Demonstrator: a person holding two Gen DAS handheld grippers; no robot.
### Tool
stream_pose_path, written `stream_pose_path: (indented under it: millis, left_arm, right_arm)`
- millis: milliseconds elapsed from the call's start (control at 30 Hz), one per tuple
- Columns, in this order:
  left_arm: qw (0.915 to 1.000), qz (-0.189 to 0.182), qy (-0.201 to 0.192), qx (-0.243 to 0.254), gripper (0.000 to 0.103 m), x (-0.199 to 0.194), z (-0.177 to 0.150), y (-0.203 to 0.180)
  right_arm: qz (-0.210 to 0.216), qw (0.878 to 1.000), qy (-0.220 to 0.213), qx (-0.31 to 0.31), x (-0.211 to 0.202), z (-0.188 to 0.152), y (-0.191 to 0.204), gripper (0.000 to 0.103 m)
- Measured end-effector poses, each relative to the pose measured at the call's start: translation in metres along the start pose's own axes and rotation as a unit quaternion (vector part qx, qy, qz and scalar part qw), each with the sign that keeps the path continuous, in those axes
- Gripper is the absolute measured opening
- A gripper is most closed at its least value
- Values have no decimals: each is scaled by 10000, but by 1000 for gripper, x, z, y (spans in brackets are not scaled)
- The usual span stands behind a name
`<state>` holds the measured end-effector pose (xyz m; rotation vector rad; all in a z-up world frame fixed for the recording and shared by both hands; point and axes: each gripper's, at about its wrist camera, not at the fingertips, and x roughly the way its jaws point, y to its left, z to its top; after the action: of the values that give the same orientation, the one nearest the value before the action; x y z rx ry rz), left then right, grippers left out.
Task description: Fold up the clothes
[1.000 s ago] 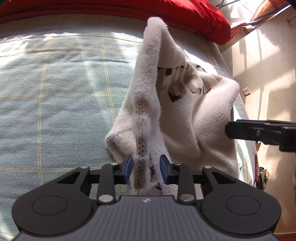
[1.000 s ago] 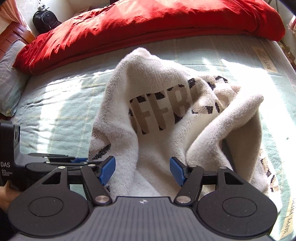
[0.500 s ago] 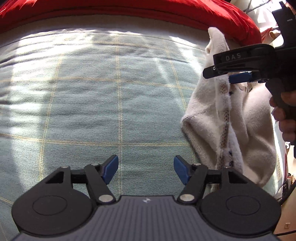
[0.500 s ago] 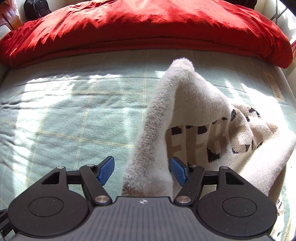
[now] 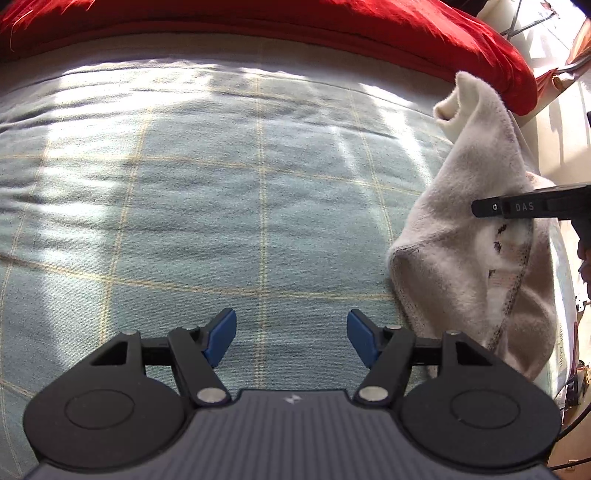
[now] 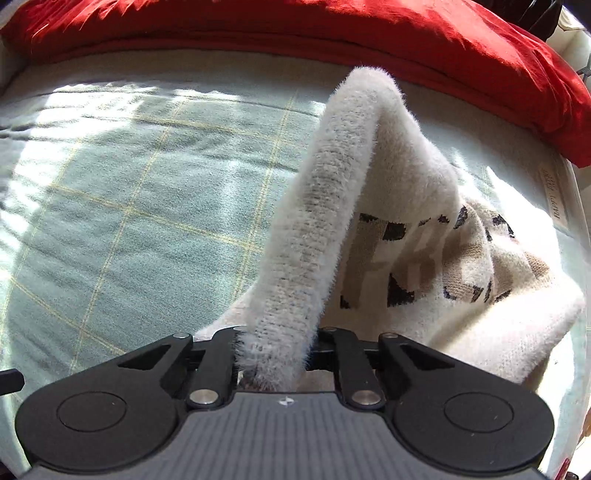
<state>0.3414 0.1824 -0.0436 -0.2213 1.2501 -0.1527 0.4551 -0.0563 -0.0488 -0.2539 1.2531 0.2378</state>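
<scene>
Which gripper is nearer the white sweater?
Right. The right gripper is clamped on the white sweater; the left gripper is open over the bedspread, beside it.

Item count, bed surface

One fluffy cream knitted sweater [image 6: 424, 206] with black and tan lettering; one red quilted duvet [image 6: 332, 33]; one pale green checked bedsheet [image 5: 221, 206]; two black two-finger grippers with blue pads: left gripper [image 5: 291, 334], right gripper [image 6: 275, 354].

Hard sunlight stripes the bedspread [image 5: 258, 206]; fisheye edges bend, sharp focus.
</scene>
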Motion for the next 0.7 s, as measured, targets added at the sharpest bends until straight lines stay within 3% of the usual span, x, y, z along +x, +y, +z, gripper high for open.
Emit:
stream_pose_path:
  millis: [233, 433, 700]
  left_arm:
    - [9995, -100, -72, 292, 66, -10, 8, -36]
    - [9980, -131, -55, 612, 66, -16, 9, -65]
    - [9942, -87, 85, 1064, 67, -17, 9, -105]
  right_arm:
    - [-115, 9999, -17, -128, -56, -26, -62, 15]
    - [-673, 9972, 149, -280, -86, -56, -117, 15]
    - [-1106, 9923, 457, -306, -98, -96, -181, 15]
